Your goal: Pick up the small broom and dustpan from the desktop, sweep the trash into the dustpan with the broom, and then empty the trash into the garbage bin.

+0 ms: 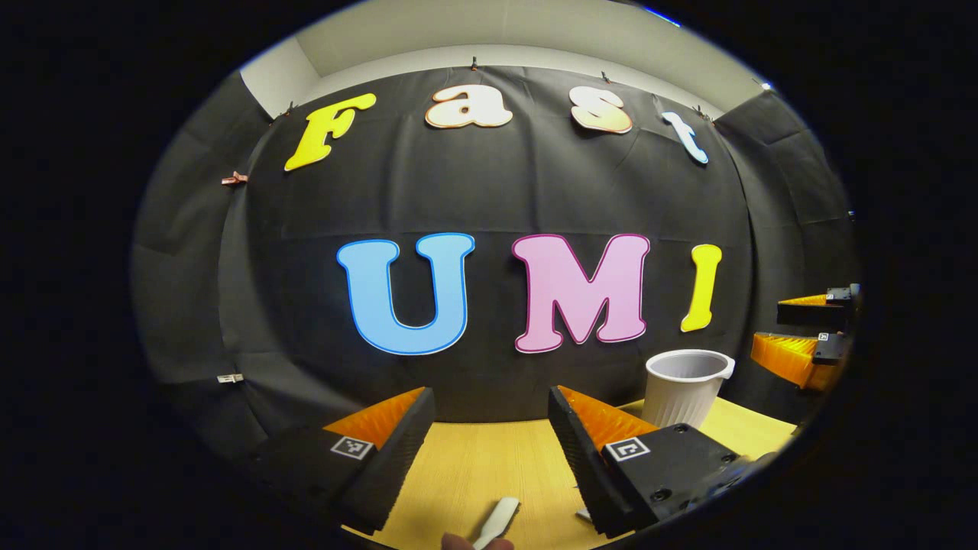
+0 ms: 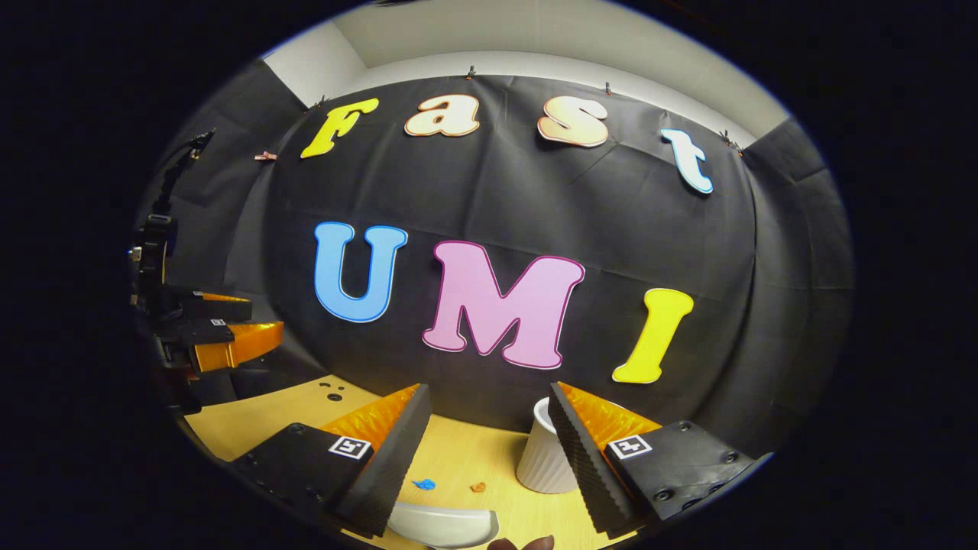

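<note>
black cloth backed the bench (image 2: 458, 458); both the left claw (image 1: 489, 451) and right claw (image 2: 489, 451) gaped wide, holding nothing; blue scrap (image 2: 424, 483) lay ahead of the right claw.

In the right gripper view, the garbage bin (image 2: 541, 458) is partly hidden behind one finger, and the white dustpan (image 2: 443, 525) is cut off at the bottom edge. In the left gripper view, a white handle (image 1: 498, 521) runs off the bottom edge, so its tool cannot be told.
</note>
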Demonstrator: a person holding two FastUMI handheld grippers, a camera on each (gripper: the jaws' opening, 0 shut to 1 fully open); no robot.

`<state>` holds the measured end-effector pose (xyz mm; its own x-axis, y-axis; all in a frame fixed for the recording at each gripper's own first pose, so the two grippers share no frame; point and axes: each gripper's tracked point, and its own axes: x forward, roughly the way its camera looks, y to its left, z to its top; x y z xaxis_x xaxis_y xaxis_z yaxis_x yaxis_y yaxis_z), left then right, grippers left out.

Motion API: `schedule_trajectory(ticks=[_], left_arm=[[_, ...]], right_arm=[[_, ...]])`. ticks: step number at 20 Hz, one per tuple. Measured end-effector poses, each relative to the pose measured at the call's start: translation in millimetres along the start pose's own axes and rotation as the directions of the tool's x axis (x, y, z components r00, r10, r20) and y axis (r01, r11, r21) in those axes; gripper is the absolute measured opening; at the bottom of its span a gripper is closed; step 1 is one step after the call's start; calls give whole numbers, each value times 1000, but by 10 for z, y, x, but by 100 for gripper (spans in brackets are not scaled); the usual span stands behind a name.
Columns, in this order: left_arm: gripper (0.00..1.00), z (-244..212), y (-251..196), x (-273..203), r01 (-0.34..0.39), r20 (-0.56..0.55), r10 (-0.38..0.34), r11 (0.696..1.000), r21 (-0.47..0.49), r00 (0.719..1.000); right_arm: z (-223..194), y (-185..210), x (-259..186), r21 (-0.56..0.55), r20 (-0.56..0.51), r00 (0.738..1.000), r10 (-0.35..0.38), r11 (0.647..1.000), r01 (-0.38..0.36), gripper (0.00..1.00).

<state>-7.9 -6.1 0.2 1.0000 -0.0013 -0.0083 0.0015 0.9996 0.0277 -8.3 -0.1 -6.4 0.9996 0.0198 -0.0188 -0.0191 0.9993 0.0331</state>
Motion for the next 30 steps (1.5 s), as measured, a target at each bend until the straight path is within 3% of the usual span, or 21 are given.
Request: schedule_trajectory(ticks=[3,6,9,12,18,20,22,24,28,30], left_arm=[[95,-50,65,-34,-8,-6,8,1000,8,1000],[94,-153,122,-74,-12,-27,13,1000,10,1000],[93,-320,152,-121,-15,-59,14,1000,-12,998],[94,-460,212,-202,-21,-88,19,1000,-22,996],[94,-628,453,-338,-57,-126,56,998,-7,990],[94,-671,538,-372,-71,-130,71,997,4,989],[94,-717,624,-391,-92,-143,93,996,14,985],[94,-738,695,-398,-108,-151,111,994,27,982],[94,-786,781,-401,-129,-163,135,991,48,977],[94,-786,778,-375,-132,-169,139,990,51,976]], right_arm=[[-409,66,-153,-6,-153,988,37,999,-38,97],[-933,135,-443,14,-334,940,62,998,-61,96],[-1566,330,-765,36,-511,854,95,995,-89,95],[-2126,481,-1013,54,-659,743,119,992,-112,93],[-3152,378,-1025,75,-829,554,78,997,-28,88],[-3495,401,-1060,68,-877,475,70,997,-22,88],[-3764,489,-1072,78,-902,423,86,996,-35,87],[-3932,550,-1052,86,-917,389,93,996,-37,85],[-4122,645,-838,101,-925,364,107,994,-35,85],[-4197,679,-828,113,-934,337,116,993,-29,85]])
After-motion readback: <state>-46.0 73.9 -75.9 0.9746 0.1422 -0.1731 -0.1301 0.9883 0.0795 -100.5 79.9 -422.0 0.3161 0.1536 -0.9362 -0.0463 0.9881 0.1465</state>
